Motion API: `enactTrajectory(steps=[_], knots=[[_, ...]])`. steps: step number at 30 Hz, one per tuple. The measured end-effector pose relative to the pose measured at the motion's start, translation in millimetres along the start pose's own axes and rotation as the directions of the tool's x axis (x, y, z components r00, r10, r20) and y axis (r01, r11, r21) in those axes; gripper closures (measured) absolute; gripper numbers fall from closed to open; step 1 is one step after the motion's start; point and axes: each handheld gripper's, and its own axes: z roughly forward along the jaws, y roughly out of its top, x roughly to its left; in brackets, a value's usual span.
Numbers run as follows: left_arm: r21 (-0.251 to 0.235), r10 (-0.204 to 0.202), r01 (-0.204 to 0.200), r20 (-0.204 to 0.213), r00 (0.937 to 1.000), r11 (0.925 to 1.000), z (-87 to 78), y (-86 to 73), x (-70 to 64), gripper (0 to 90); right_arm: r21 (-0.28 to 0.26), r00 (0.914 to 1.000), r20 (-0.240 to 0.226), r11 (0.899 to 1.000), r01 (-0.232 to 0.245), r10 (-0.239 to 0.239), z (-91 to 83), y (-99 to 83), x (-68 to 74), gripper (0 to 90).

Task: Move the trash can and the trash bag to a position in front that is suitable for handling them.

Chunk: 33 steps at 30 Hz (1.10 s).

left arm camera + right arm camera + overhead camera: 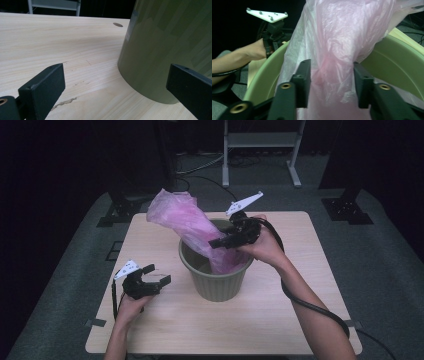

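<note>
A pink plastic bag (180, 217) rises out of an olive-green ribbed bin (215, 280) in the middle of the table and leans to the far left. My right gripper (217, 242) reaches over the bin's rim. In the right gripper view its jaws press into the bunched bag (337, 37) from both sides, above the bin's inner wall (402, 57). My left gripper (159, 274) sits low on the table left of the bin, open and holding nothing. In the left gripper view the bin's outer wall (165, 50) stands just ahead on the right.
The light wooden table (280, 310) has bare surface around the bin and a small round hole (117, 24) near its far edge. A white metal stand (260, 142) and cables lie on the dark floor behind. The left hand and its gripper (272, 27) appear beyond the bin's rim.
</note>
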Motion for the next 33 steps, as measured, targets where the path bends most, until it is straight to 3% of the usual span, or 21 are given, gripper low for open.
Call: enactTrajectory(steps=[7,15,19,22,33], knots=[[0.008,0.008,-0.008,0.005,1.0000,0.9999,2.6,0.0,-2.0,0.8,-0.018,0.9993,0.027,1.000,-0.025,0.026,-20.6,-23.0,-0.4,49.5],[0.009,0.006,-0.006,0.000,1.0000,0.9999,1.9,0.1,-1.6,0.8,0.051,0.9996,0.026,0.999,-0.011,0.010,-24.5,-42.6,8.7,63.3],[0.012,0.007,-0.007,-0.001,1.0000,0.9999,2.3,0.0,-2.0,0.8,0.053,0.9997,0.024,0.999,-0.007,0.006,-27.9,-46.3,15.5,63.5],[0.014,0.012,-0.012,-0.001,0.9999,0.9998,2.9,0.1,-2.9,0.8,0.058,0.9988,0.048,0.998,0.001,-0.004,-31.9,-50.6,18.8,63.9],[0.019,0.012,-0.012,-0.002,0.9999,0.9997,3.6,-0.3,-4.5,0.8,0.073,0.9991,-0.039,0.997,-0.010,0.013,-41.5,-59.5,17.8,67.7]])
